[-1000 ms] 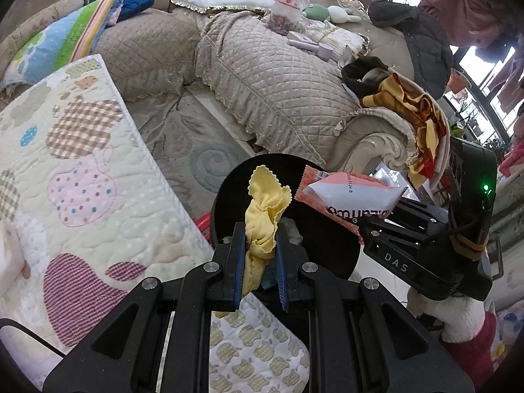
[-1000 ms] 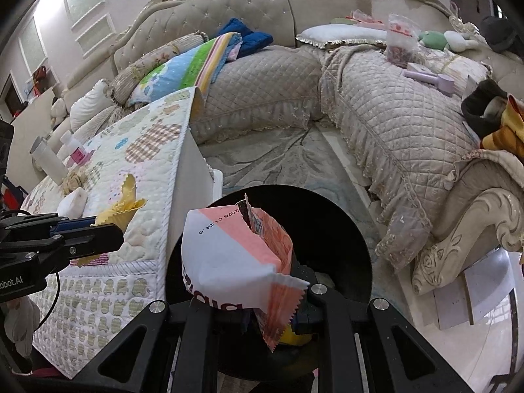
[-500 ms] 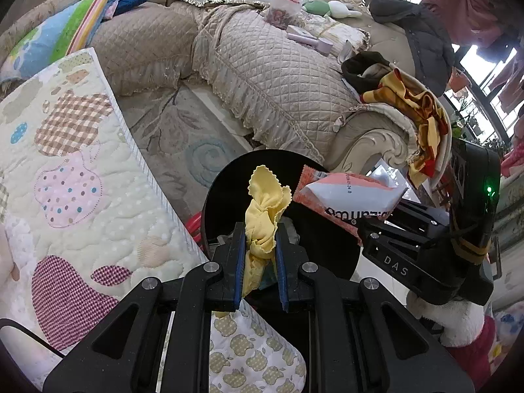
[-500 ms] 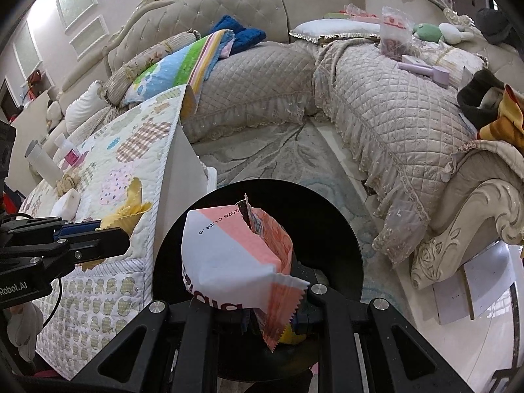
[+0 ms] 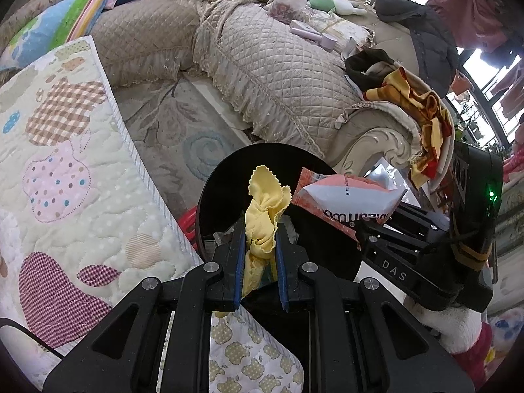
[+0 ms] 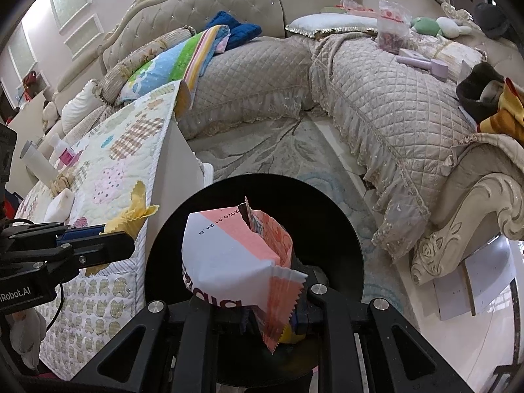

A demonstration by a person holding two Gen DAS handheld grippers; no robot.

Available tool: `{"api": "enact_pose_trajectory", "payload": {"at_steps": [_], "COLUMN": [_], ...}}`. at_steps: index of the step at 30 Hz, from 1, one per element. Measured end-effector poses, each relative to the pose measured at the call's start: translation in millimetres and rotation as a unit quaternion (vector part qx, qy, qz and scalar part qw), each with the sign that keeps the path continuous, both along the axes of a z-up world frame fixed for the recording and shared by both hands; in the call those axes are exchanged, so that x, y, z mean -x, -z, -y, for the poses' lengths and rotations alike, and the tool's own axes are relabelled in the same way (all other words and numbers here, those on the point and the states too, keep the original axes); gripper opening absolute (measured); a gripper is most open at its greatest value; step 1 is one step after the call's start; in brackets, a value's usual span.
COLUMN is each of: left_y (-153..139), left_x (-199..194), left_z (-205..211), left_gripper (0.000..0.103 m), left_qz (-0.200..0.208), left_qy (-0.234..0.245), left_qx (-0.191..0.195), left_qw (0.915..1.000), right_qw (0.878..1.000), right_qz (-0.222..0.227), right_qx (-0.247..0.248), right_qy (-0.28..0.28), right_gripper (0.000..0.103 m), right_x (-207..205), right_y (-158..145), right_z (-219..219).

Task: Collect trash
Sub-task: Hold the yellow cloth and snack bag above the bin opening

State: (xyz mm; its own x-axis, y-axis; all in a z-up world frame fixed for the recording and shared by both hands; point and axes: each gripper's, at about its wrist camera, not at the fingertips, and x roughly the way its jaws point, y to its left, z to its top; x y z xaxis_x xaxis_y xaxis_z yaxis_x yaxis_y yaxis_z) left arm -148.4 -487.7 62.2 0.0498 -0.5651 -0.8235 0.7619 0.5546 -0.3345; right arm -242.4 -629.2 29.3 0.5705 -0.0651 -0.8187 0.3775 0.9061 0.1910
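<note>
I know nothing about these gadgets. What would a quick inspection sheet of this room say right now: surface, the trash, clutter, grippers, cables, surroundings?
Surface: quilted table cover with patchwork apples; patterned rug beyond it.
Job's things: crumpled yellow wrapper; pink-and-white snack bag; both held above the round black bin.
Clutter: bottles on the table; lilac brush, snack pouch and clothes on the sofa.
Grippers: left gripper shut on the yellow wrapper; right gripper shut on the snack bag.
Cables: a thin black cable hangs by the left gripper.
Surroundings: beige quilted corner sofa, striped blanket, window.
</note>
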Motion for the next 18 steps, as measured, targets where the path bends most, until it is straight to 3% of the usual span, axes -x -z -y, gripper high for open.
{"api": "enact_pose_trajectory", "payload": {"at_steps": [18], "left_y": [10], "left_x": [-5], "left_z": [2], "left_gripper": [0.014], "left_qz": [-0.011], "left_qy": [-0.008], "left_qx": [-0.001], "left_qw": [0.9999], "right_qw": [1.0], "right_qz": [-0.023], "right_qx": [0.002], "right_qy": [-0.003], "right_gripper": [0.016], "right_x": [-6], "right_y": [13], "right_z": [-5]}}
